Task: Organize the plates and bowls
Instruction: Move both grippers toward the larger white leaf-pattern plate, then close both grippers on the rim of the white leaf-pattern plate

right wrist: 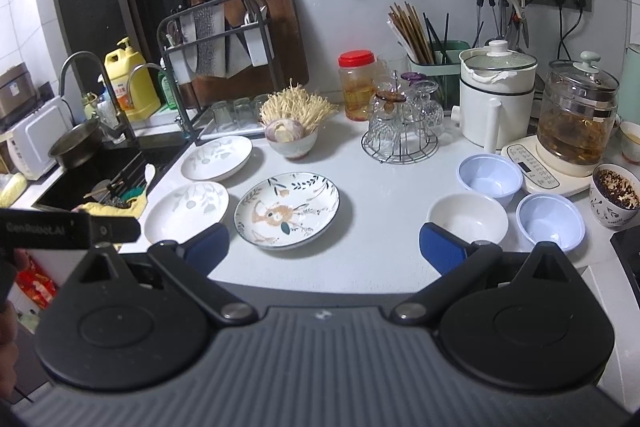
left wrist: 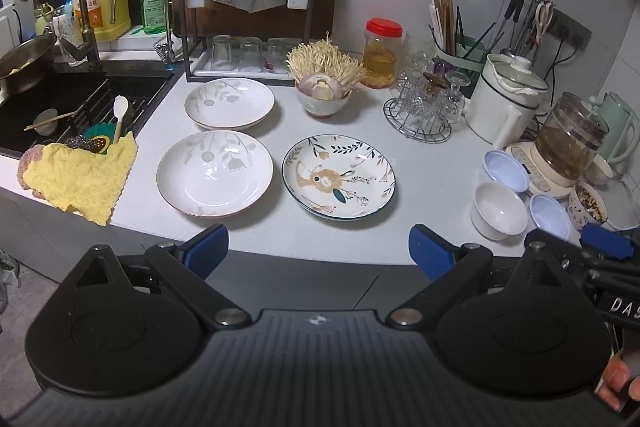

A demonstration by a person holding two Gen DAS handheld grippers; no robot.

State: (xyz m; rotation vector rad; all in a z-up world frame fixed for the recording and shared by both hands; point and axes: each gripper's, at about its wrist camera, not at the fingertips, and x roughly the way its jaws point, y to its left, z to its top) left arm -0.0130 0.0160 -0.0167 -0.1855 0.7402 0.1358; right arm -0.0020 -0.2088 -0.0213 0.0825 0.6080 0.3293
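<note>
We held both tools spread wide and empty, back from the tabletop (left wrist: pixel 352 247) edge. The plates lay ahead of the left tool (left wrist: pixel 318 251): two white plates (left wrist: pixel 215 173) left of centre, a patterned plate (left wrist: pixel 338 177) just right. The bowls (right wrist: pixel 467 218) sat ahead-right, nearer the right tool (right wrist: pixel 324 247).
</note>
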